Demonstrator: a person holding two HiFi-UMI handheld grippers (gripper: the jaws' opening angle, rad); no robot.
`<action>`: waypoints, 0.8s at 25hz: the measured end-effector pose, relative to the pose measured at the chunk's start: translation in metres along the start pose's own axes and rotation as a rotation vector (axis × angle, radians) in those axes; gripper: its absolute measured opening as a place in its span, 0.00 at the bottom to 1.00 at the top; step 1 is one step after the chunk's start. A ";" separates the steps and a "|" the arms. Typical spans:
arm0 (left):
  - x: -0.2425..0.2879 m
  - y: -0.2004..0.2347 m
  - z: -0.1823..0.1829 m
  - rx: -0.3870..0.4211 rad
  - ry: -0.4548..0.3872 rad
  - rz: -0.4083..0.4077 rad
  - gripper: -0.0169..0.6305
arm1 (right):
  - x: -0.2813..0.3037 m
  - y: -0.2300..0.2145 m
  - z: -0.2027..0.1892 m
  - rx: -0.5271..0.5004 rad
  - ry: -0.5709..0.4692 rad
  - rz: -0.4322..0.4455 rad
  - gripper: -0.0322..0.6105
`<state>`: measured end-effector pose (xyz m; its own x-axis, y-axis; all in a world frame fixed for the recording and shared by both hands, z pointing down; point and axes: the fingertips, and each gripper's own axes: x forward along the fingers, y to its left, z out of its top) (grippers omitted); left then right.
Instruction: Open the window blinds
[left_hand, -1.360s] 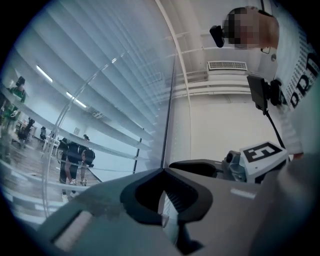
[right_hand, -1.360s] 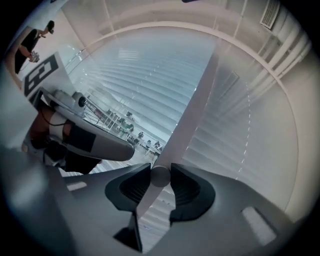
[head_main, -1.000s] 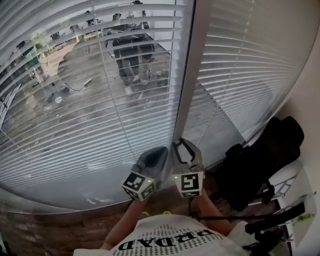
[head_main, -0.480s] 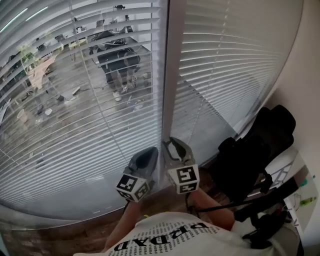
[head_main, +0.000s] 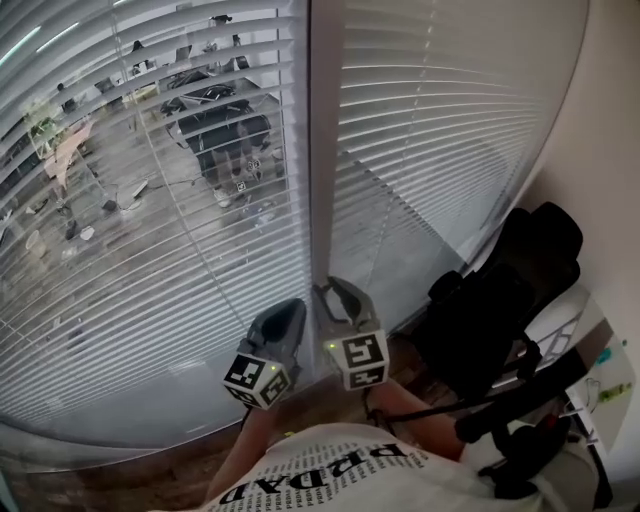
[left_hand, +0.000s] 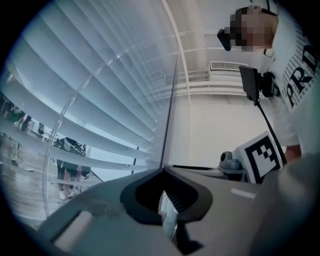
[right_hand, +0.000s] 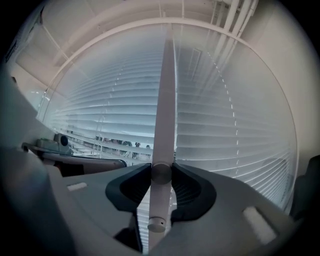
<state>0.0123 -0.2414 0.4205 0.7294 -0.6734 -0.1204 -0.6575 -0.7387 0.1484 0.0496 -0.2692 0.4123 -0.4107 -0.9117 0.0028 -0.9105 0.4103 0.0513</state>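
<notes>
So the person is standing right up against the window, looking down at both claws held side by side, low down in front of the white window post (head_main: 322, 120) that splits the two sets of blinds. The right claw (head_main: 335, 290) is the one doing something: in the right gripper view its claw (right_hand: 161, 172) is clenched on the blind wand (right_hand: 162, 125), the white rod that hangs straight down in front of the slats. Both pads are pressed against its sides, the rod's capped end pokes out just below the grip, and the jaws have just been closing in on it. The left claw (head_main: 290, 308) sits just beside the right one, and in the left gripper view that claw (left_hand: 164, 172) has its tips together with nothing between them, just slats showing through the little gap behind. As for the blinds themselves, the left blinds (head_main: 150, 200) have their slats tilted enough that you can see the ground and a few people outside through them. The right blinds (head_main: 450, 130) look like a solid pale sheet, and nothing outside shows through them. Off to the right, near the wall, there's a black chair (head_main: 500, 300), and the person's white printed shirt (head_main: 330, 470) fills the bottom of the head view.
</notes>
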 end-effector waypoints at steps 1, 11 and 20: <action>0.001 -0.001 0.000 0.001 0.001 -0.004 0.02 | 0.000 -0.001 0.000 0.001 0.003 -0.003 0.24; 0.001 -0.004 0.005 0.004 0.006 -0.025 0.02 | -0.001 0.001 0.003 0.016 -0.001 -0.014 0.24; -0.009 -0.014 -0.002 -0.002 0.024 -0.042 0.02 | -0.012 0.006 0.002 0.009 -0.021 -0.017 0.24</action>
<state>0.0151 -0.2254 0.4215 0.7606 -0.6410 -0.1032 -0.6259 -0.7662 0.1459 0.0486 -0.2554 0.4109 -0.3960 -0.9181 -0.0193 -0.9177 0.3950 0.0420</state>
